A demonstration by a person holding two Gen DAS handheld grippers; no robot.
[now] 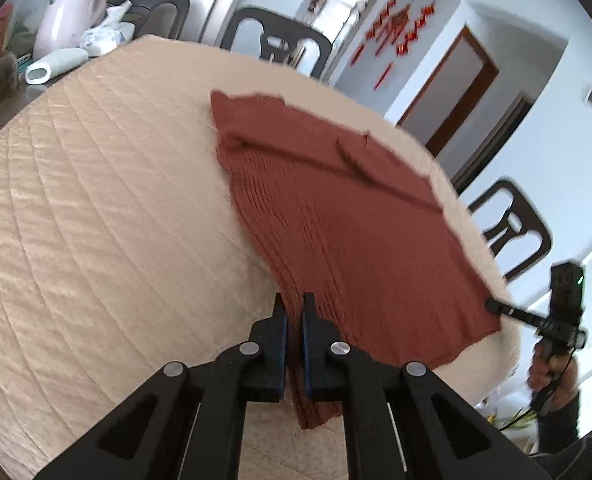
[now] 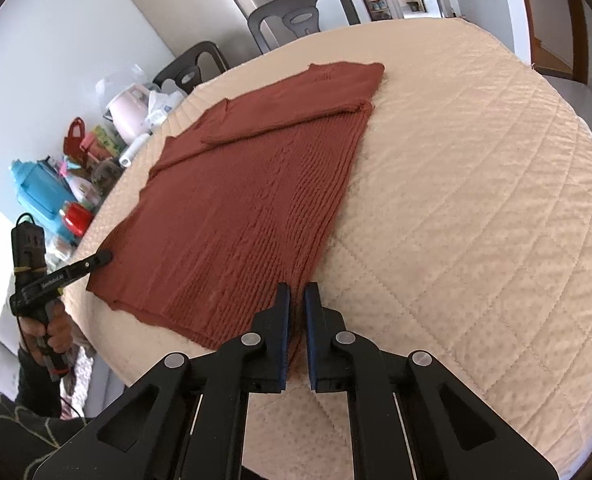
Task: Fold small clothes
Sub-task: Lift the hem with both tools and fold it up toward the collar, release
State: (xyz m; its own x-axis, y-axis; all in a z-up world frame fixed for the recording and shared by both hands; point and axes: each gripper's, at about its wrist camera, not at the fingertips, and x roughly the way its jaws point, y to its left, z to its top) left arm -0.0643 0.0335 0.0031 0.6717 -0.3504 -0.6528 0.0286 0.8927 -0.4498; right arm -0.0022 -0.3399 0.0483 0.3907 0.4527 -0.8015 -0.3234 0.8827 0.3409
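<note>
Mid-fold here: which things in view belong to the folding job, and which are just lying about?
Job:
- rust knitted top, near hem corners gripped
- left tongs
- right tongs
- quilted table cover

Lying about:
- pink kettle
- white bottle
- blue container
- chairs

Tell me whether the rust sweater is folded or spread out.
Partly folded: the sweater lies flat on the quilted table cover, its sleeves laid across the body.
</note>
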